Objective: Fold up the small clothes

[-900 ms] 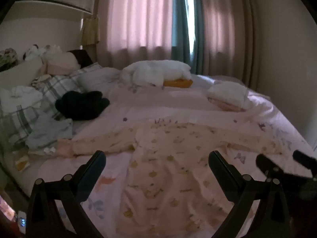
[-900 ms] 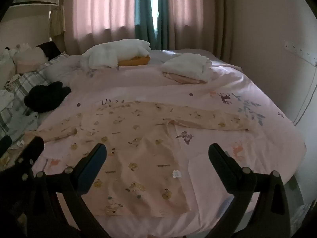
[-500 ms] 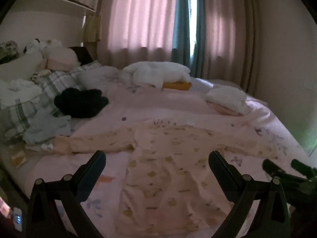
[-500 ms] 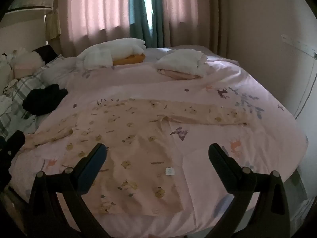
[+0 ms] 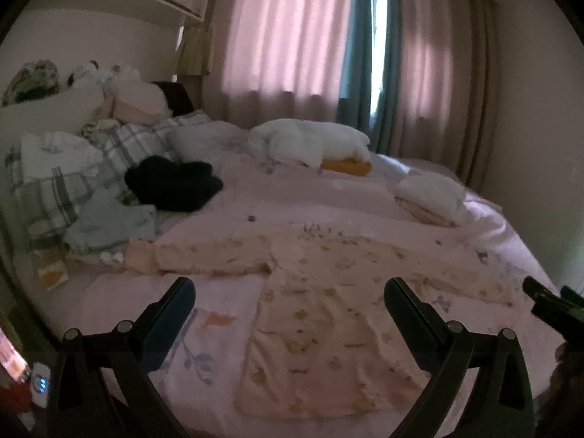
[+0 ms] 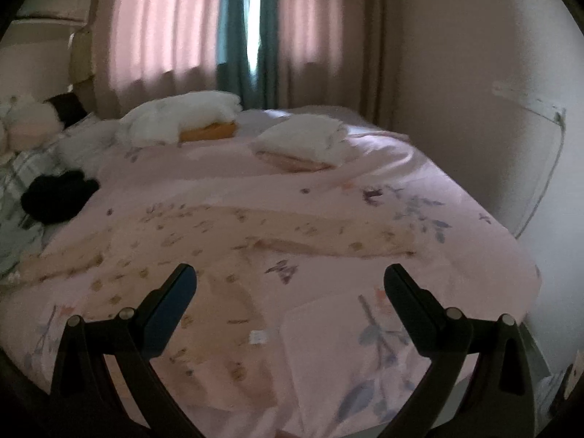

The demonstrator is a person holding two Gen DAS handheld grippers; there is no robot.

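Indoors, a bed (image 5: pixel 328 197) under a pink printed cover fills a room with drawn pink curtains (image 5: pixel 288 36). Spread flat on the cover, sleeves out, lies a pale patterned baby garment (image 5: pixel 328 314). Beyond the garment sit a white folded stack (image 5: pixel 430 191) and a black bundle (image 5: pixel 171 182). Both the left hand-held gripper (image 5: pixel 290 303) and the right hand-held gripper (image 6: pixel 290 288) hover above the garment, jaws spread wide, holding and touching nothing. Motion blur smears the garment's print in the right wrist view.
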